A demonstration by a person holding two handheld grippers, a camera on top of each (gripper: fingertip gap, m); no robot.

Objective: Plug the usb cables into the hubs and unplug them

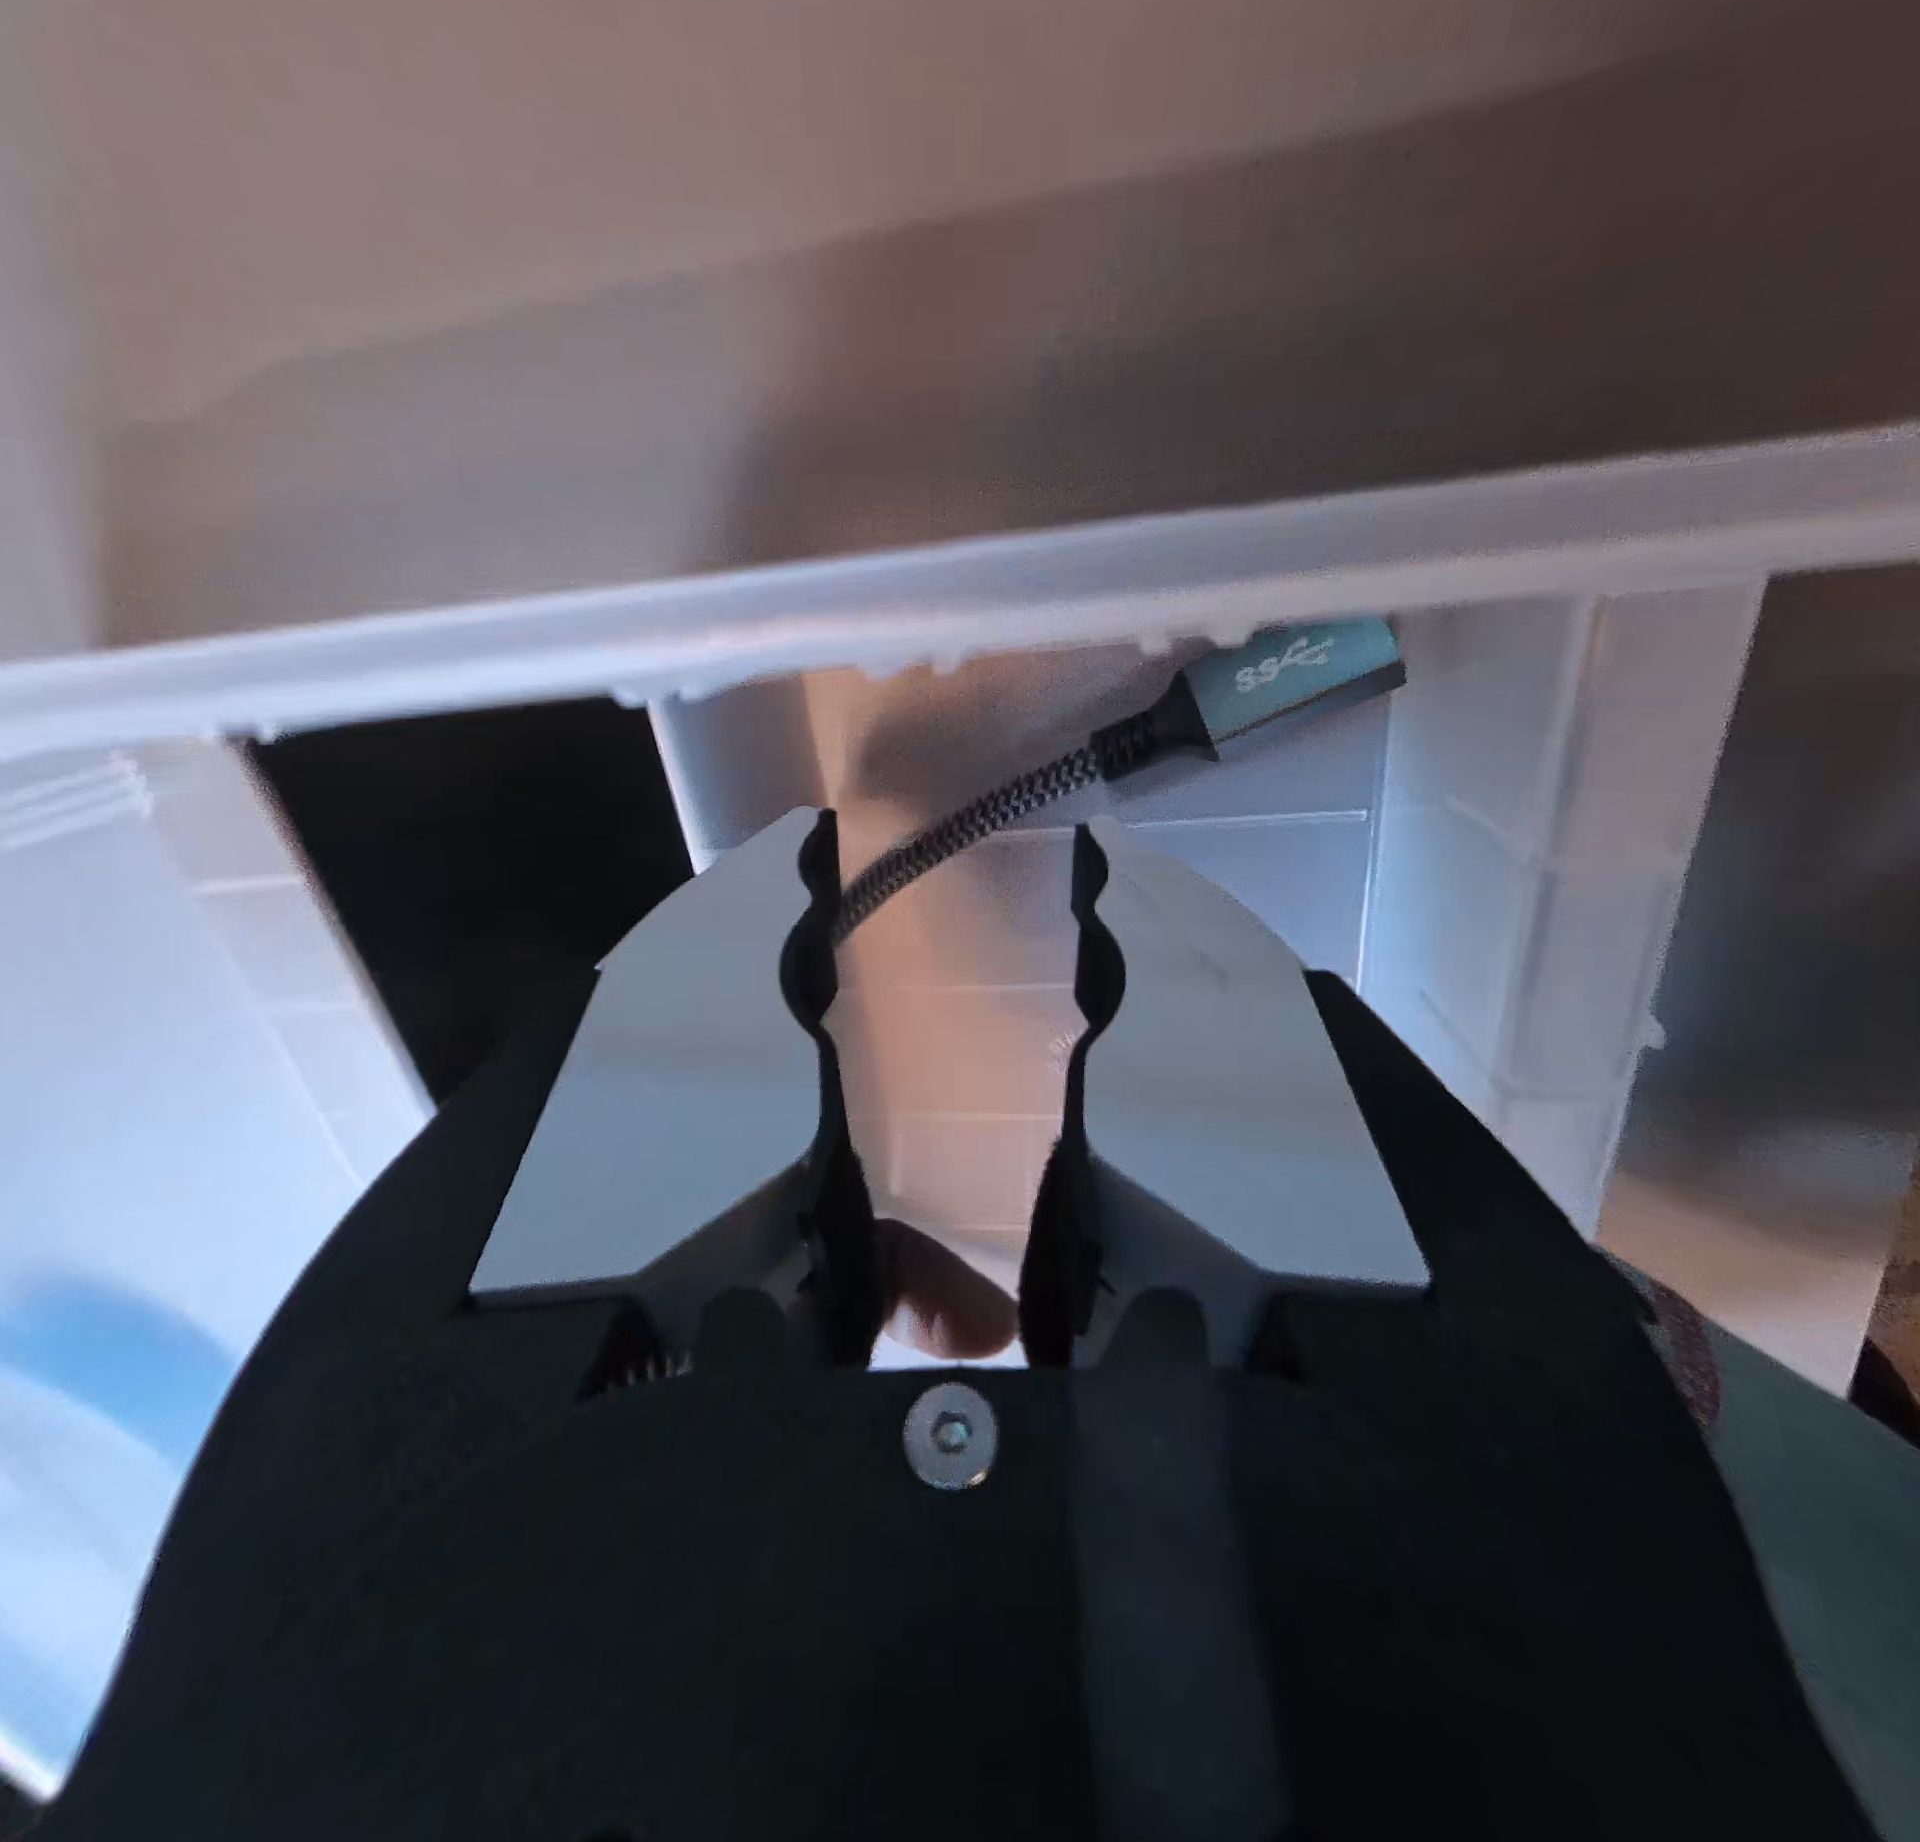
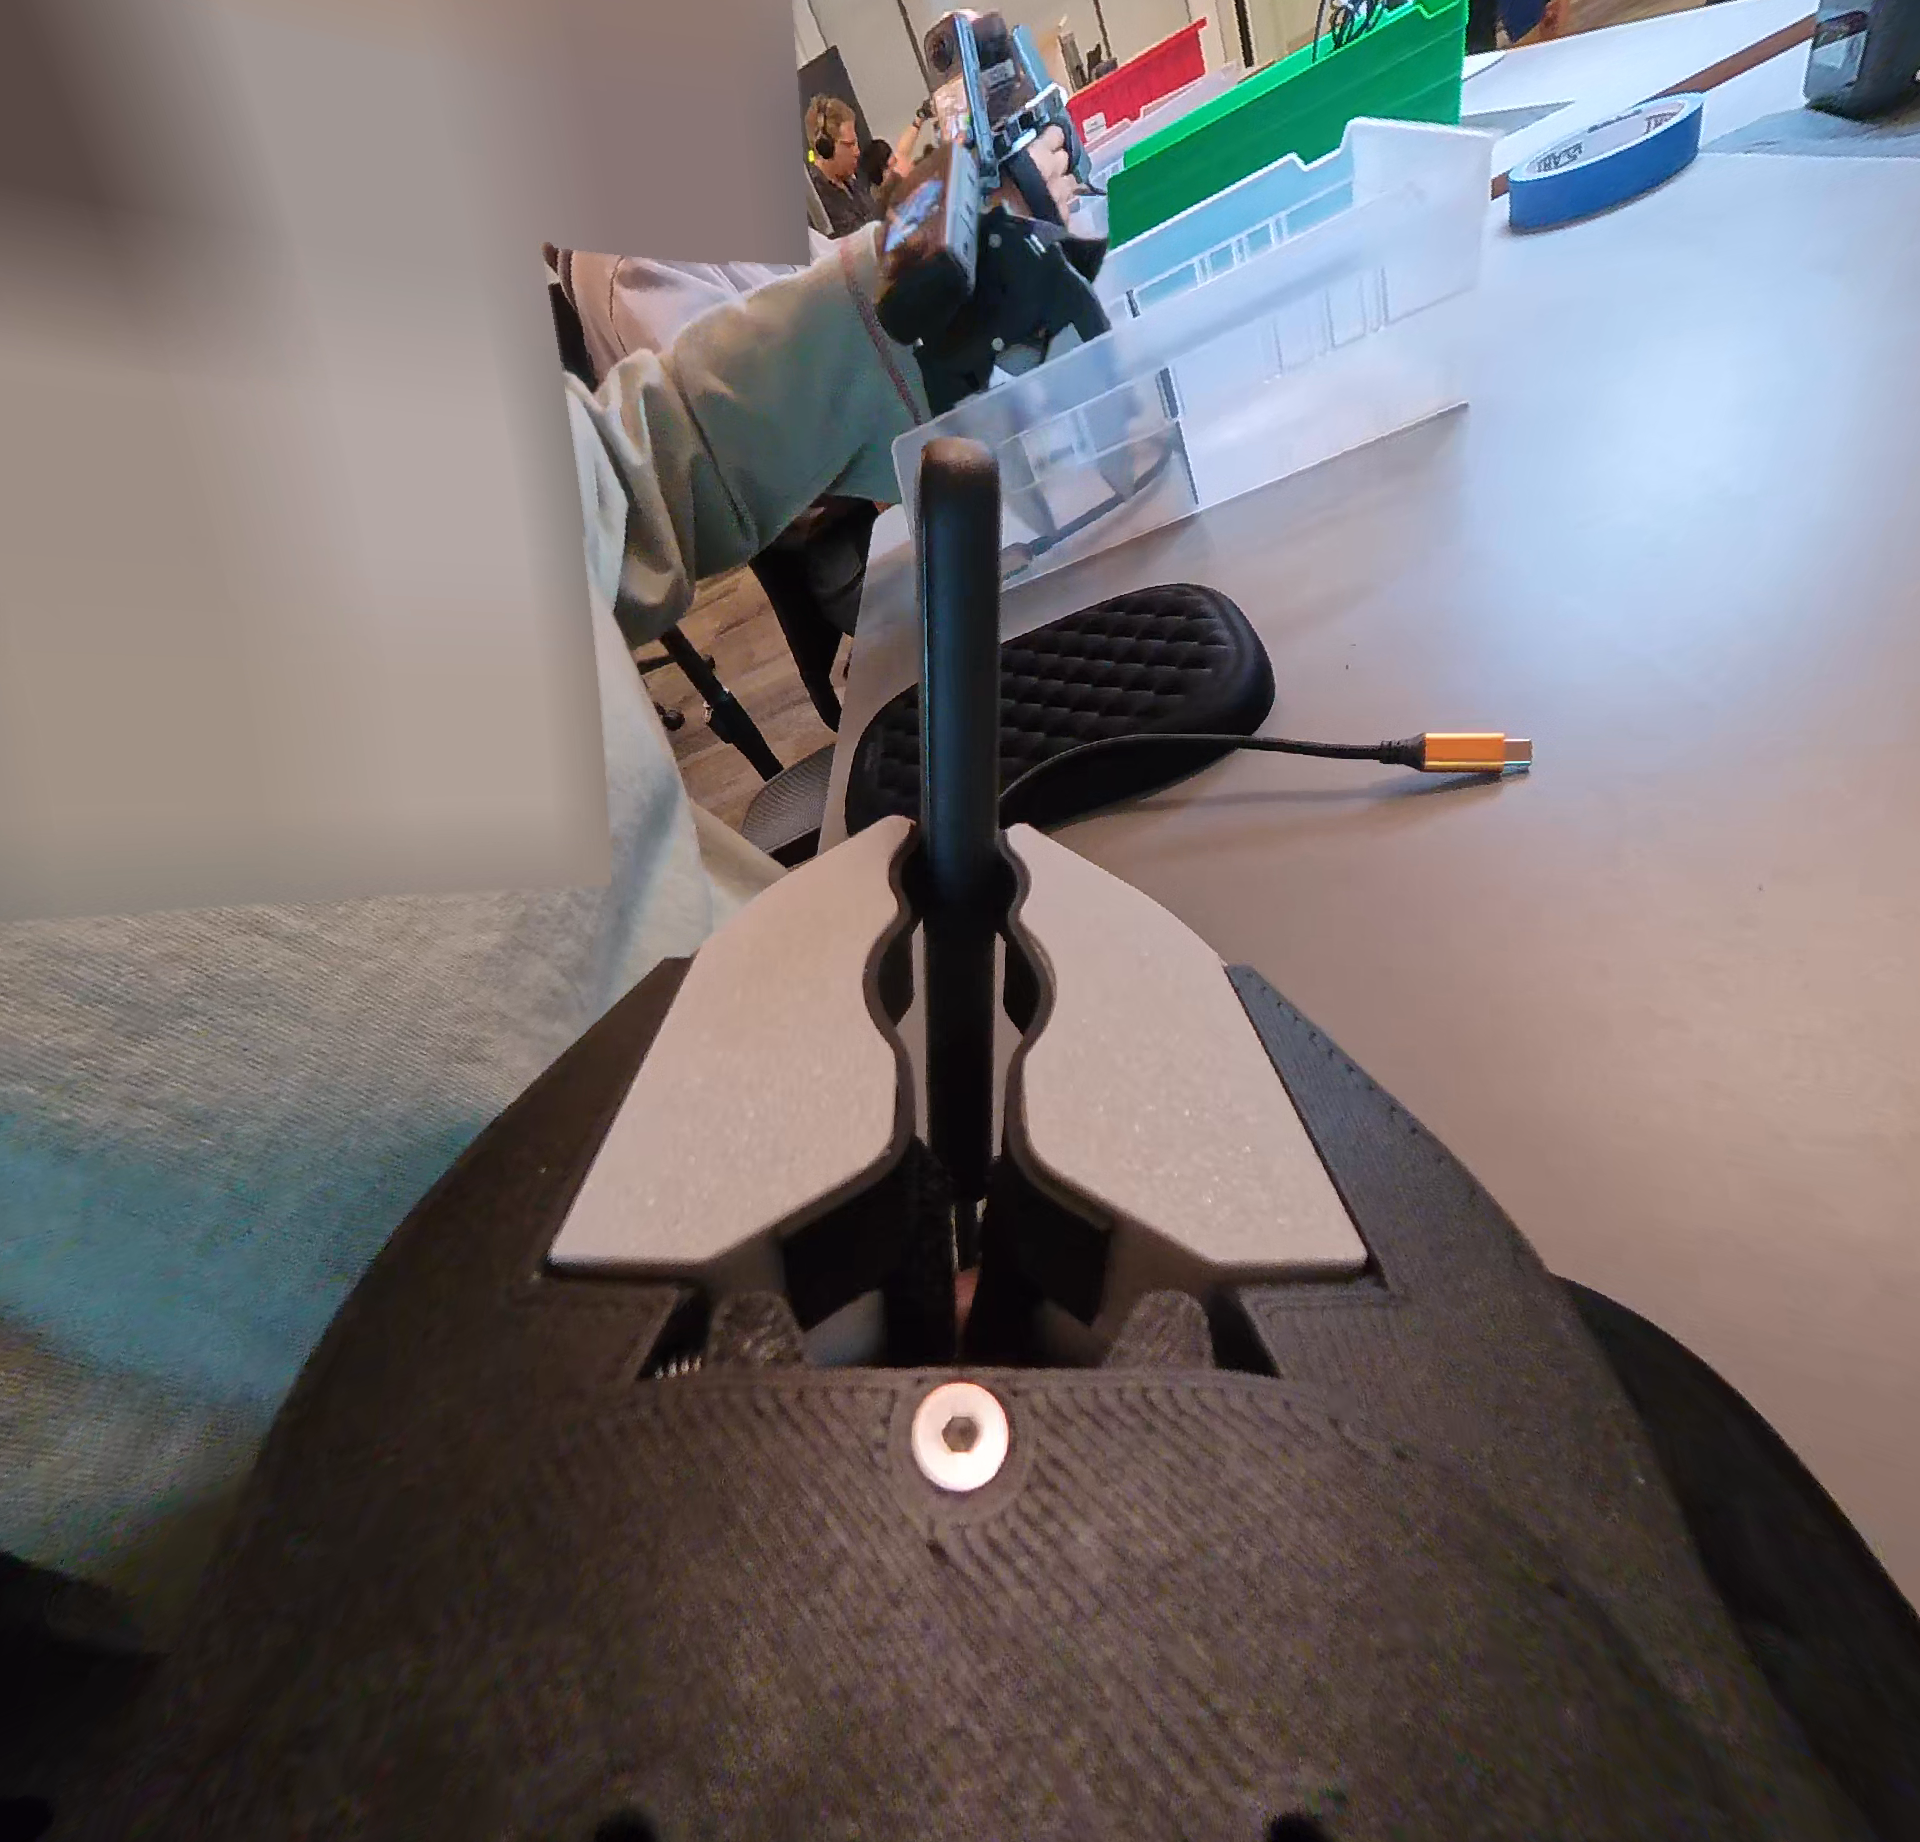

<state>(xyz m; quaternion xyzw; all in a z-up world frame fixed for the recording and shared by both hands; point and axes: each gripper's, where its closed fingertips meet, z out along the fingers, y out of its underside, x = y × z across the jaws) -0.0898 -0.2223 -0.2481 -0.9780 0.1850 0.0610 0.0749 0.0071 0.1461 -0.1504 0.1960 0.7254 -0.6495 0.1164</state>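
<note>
right gripper: fingers pressed onto a slim black hub, which stands upright between them with its rounded end projecting past the fingertips. the grip sits low on the body, which probably leaves the projecting length free to receive a plug; no ports can be made out from this edge-on angle. a thin black lead trails from the hub across the grey table and ends in an orange-sleeved plug, lying loose and connected to nothing. behind the lead lies a black quilted wrist rest.

left gripper: fingers spread, with a clear gap between them and nothing gripped. a braided grey cable runs from behind the left fingertip up to a teal-sleeved usb plug, which rests against the wall of a clear plastic divided bin, just under its rim. the plug is not seated in any hub. the claw points into the bin compartment, so the open stance is judged to be an approach to pick up this plug. whether the cable touches the fingertip cannot be told.

in the right wrist view the left gripper shows farther off, held over the near end of the same clear bin by a sleeved arm.

outer field: a green bin and a red bin stand behind the clear one; a roll of blue tape lies well apart on the table.

task status, as judged: hub held ready, no plug inserted yet.
</note>
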